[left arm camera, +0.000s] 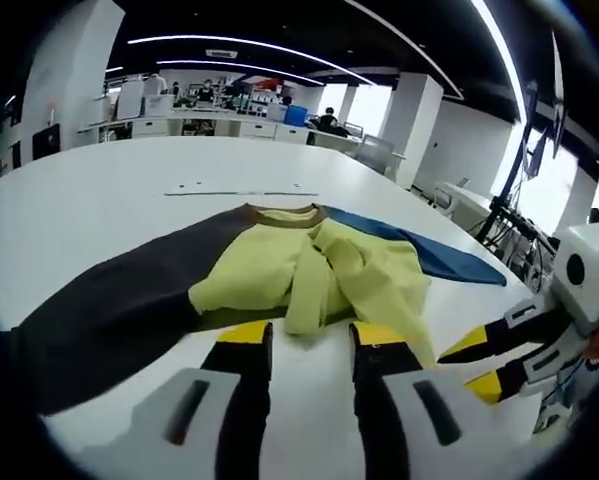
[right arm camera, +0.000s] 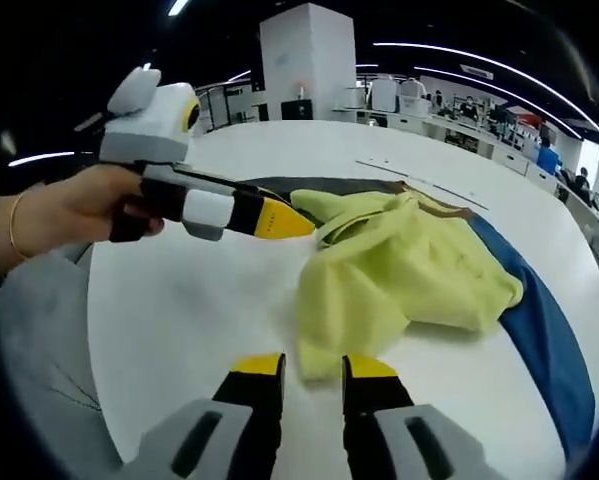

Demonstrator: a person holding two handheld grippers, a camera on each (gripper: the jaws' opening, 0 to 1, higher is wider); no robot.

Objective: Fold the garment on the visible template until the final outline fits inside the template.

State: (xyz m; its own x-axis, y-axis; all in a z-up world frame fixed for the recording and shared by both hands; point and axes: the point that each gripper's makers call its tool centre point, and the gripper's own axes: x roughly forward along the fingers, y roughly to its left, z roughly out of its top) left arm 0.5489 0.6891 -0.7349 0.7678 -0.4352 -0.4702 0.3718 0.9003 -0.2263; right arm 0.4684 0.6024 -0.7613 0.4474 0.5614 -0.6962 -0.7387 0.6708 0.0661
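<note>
A garment lies bunched on the white table [left arm camera: 99, 200]. Its body is yellow [left arm camera: 279, 270], with a brown collar, a dark grey sleeve [left arm camera: 109, 310] spread to the left and a blue sleeve [left arm camera: 429, 255] to the right. My left gripper [left arm camera: 311, 335] is open, and a yellow fold ends just ahead of its tips. My right gripper [right arm camera: 312, 367] is open too, with the near corner of the yellow cloth [right arm camera: 409, 270] reaching in between its tips. The blue sleeve [right arm camera: 549, 330] runs along the right. Each gripper shows in the other's view, the right gripper [left arm camera: 479, 365] and the hand-held left gripper [right arm camera: 279, 222].
Thin dark marks [left arm camera: 239, 192] line the table beyond the collar, also seen as marks [right arm camera: 419, 180]. A hand [right arm camera: 59, 215] and a grey sleeve [right arm camera: 39, 340] are at the left. The table's edge curves past the blue sleeve, with desks, columns and stands behind.
</note>
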